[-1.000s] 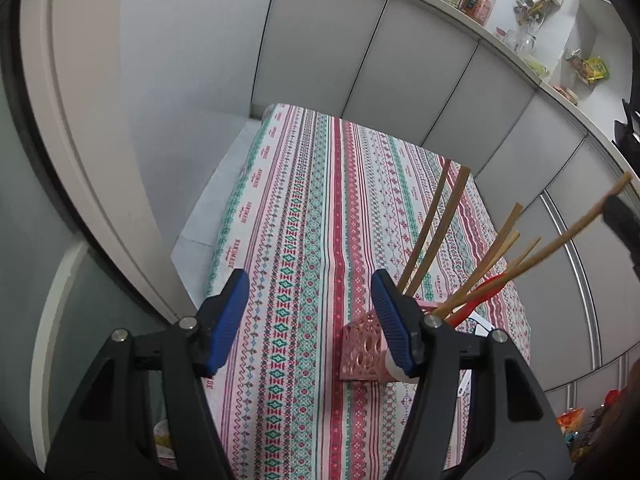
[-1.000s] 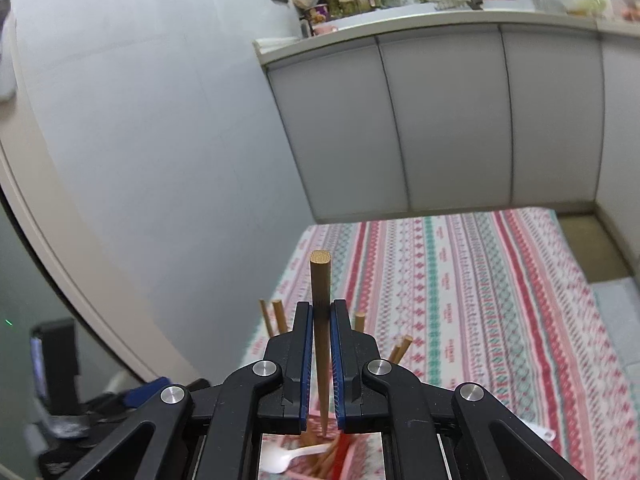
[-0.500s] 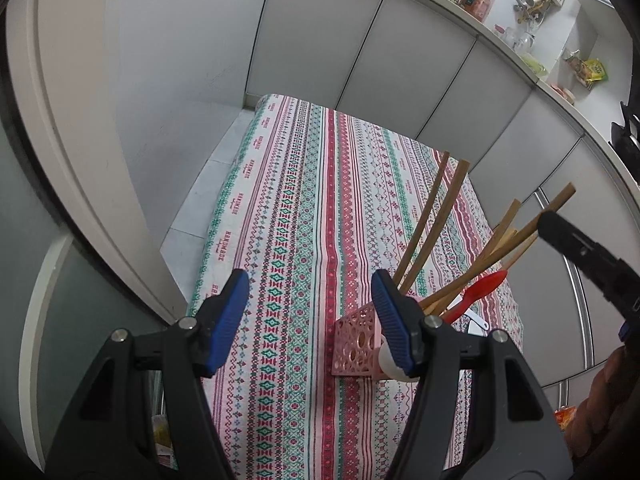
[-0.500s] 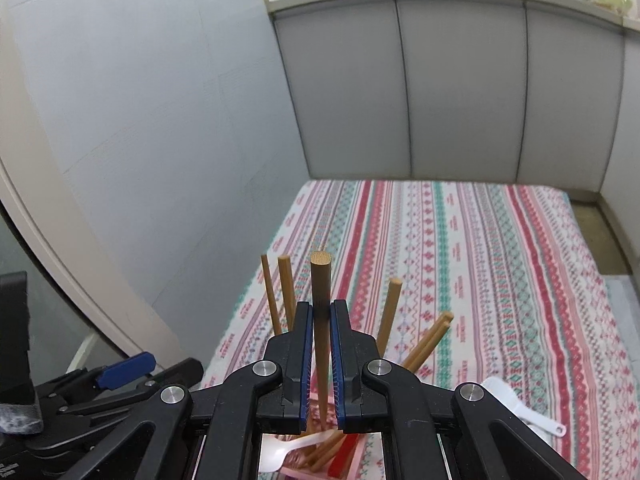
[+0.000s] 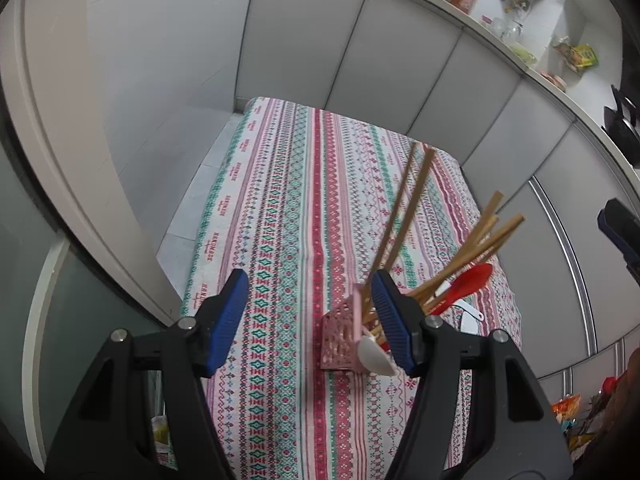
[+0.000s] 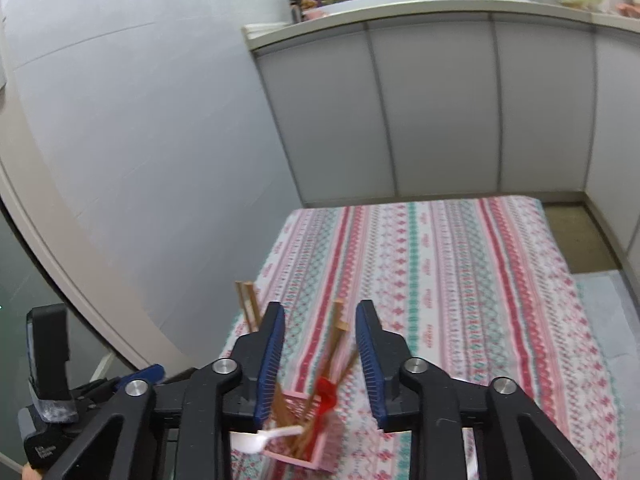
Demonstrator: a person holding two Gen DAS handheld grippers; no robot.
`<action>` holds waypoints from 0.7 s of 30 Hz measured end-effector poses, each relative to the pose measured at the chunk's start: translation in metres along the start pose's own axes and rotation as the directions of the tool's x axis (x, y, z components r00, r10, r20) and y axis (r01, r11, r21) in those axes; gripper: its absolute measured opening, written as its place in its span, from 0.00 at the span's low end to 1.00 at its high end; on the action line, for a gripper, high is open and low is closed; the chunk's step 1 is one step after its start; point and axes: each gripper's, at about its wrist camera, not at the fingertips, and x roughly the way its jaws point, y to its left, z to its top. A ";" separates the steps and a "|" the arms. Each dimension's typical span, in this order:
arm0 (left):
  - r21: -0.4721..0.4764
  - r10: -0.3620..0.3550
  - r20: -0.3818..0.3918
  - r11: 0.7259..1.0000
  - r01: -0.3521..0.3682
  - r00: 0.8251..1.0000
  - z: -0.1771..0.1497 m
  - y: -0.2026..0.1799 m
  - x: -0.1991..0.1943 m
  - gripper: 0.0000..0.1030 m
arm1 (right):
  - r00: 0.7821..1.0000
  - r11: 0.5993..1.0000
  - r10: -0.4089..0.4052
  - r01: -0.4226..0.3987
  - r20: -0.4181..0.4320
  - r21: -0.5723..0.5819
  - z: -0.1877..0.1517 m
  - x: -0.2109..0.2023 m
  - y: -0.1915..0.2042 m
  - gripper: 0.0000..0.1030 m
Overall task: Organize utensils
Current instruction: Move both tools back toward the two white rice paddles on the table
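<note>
Grey cabinets [image 6: 436,112] fill the top of both views, with a cluttered counter [image 6: 400,0] above them. Below lies the striped cloth [image 5: 304,208] over the table, running from mid-frame to the bottom edge.

My left claw [image 5: 308,312] stands wide, nothing between its blue pads; the pink holder [image 5: 340,336] sits just behind its right finger, lower centre of that view. My right claw [image 6: 320,356] is opening, and no stick touches its pads [image 6: 270,360]; the holder [image 6: 316,448] shows below and between them at the bottom of the right view.

I judge the step in hand to be the release: the wooden stick looks dropped in with the others. The sticks [image 5: 460,256] lean with their long axes slanting up toward the right of the left view, free ends high, lower ends in the holder. The red spatula [image 5: 464,284] leans the same way. A white spoon [image 5: 374,354] pokes out of the holder's near side.

One white piece [image 5: 468,316] lies on the cloth just right of the holder. Next I would need to back clear of the sticks, then go down for that piece.
</note>
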 end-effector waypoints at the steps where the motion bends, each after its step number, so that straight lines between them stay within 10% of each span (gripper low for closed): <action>1: 0.007 -0.001 0.005 1.000 0.001 1.000 -0.001 -0.004 -0.001 0.63 | 1.000 1.000 -0.016 0.016 -0.002 0.011 -0.001 -0.004 -0.009 0.36; 21: 0.283 -0.083 0.016 0.956 0.076 0.996 -0.029 -0.129 -0.004 0.82 | 0.972 0.967 -0.206 0.220 -0.115 0.126 -0.043 -0.041 -0.125 0.79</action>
